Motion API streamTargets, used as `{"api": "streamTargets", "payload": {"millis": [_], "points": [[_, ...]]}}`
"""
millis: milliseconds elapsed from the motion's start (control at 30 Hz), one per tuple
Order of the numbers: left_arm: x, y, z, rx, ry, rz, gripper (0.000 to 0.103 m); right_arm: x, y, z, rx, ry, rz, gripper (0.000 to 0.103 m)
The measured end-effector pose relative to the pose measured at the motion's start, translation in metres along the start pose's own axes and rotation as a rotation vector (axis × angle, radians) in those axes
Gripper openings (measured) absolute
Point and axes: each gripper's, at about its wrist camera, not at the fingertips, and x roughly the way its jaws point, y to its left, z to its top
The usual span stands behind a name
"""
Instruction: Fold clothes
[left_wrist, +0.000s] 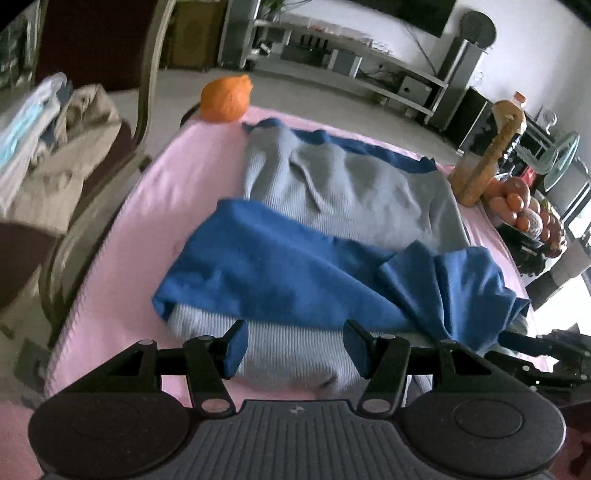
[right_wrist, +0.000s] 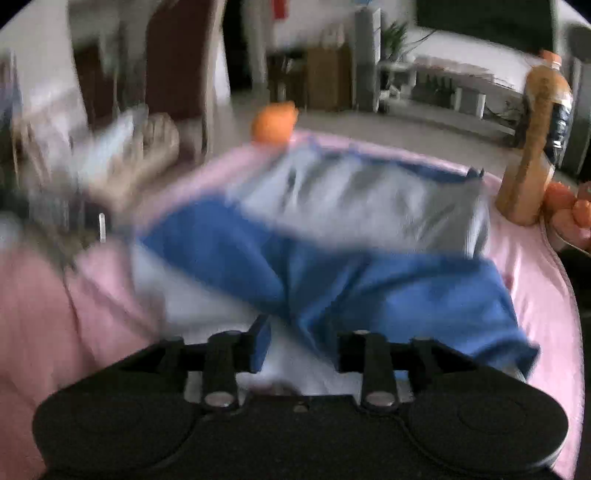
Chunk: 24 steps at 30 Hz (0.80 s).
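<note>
Pink-covered desk (left_wrist: 122, 229) carries a two-tone sweater (left_wrist: 343, 192), grey-blue knit with a bright blue panel (left_wrist: 280, 273) folded across its near half, long axis running away from both claws. Left claw (left_wrist: 295, 350) hangs released just above the near hem, directly in front of the garment. Right claw (right_wrist: 301, 350) also stands parted there, though blur makes its contact with cloth uncertain. Only the left view shows blue fabric bunched by the other tool; an orange (left_wrist: 225, 98) sits at the far edge.
</note>
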Motion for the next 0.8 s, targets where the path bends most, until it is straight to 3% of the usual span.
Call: {"api": "streamTargets", "payload": {"millis": [67, 133, 267, 333, 500, 567, 600, 667, 800], "points": [[0.0, 0.0, -0.001, -0.014, 0.004, -0.018, 0.057, -0.01, -0.009, -0.004, 0.071, -0.043, -0.015, 0.037], [0.0, -0.005, 0.002, -0.015, 0.001, -0.029, 0.057, -0.024, -0.042, -0.007, 0.308, -0.138, -0.001, 0.049], [-0.003, -0.021, 0.016, -0.006, -0.022, -0.073, 0.057, -0.035, -0.123, -0.033, 0.852, -0.298, 0.12, 0.047], [0.0, -0.032, 0.028, 0.011, -0.036, -0.084, 0.058, -0.037, -0.149, -0.054, 1.036, -0.348, 0.173, 0.035], [0.02, -0.063, 0.054, 0.069, -0.031, -0.107, 0.062, -0.042, -0.179, -0.088, 1.232, -0.451, 0.411, 0.035], [0.044, -0.075, 0.06, 0.106, 0.024, -0.117, 0.066, -0.034, -0.182, -0.092, 1.269, -0.414, 0.457, 0.039], [0.058, -0.081, 0.062, 0.12, 0.054, -0.109, 0.066, -0.029, -0.182, -0.09, 1.272, -0.368, 0.42, 0.039], [0.088, -0.088, 0.064, 0.134, 0.108, -0.062, 0.064, -0.02, -0.181, -0.083, 1.242, -0.243, 0.263, 0.04], [0.139, -0.089, 0.064, 0.061, 0.198, -0.027, 0.063, -0.008, -0.177, -0.076, 1.194, -0.128, 0.141, 0.04]]}}
